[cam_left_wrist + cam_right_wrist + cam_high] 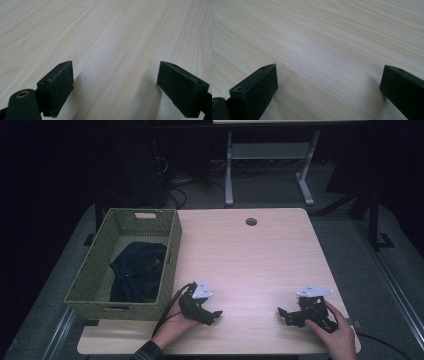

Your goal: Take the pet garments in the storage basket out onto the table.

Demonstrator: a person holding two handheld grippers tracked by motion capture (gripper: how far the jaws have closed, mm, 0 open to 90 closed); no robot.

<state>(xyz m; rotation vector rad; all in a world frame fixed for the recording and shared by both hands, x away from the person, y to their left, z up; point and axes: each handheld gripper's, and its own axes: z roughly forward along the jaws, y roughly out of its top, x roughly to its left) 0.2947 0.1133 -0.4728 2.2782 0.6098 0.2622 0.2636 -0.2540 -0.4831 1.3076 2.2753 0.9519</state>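
My left gripper [216,314] rests low on the light wooden table [250,260] near its front edge, held by a hand and pointing right. In the left gripper view its jaws [115,82] stand wide apart over bare wood, nothing between them. My right gripper [281,313] sits at the front right, pointing left toward the other. The right gripper view shows it open [329,87] with only table surface in the gap. A woven green basket [172,251] at the table's left holds a dark blue cloth [137,270].
A round cable hole [251,221] lies near the table's far edge. Beyond it stands a white desk frame [270,165] on a grey floor. Each gripper's cable trails off the front edge.
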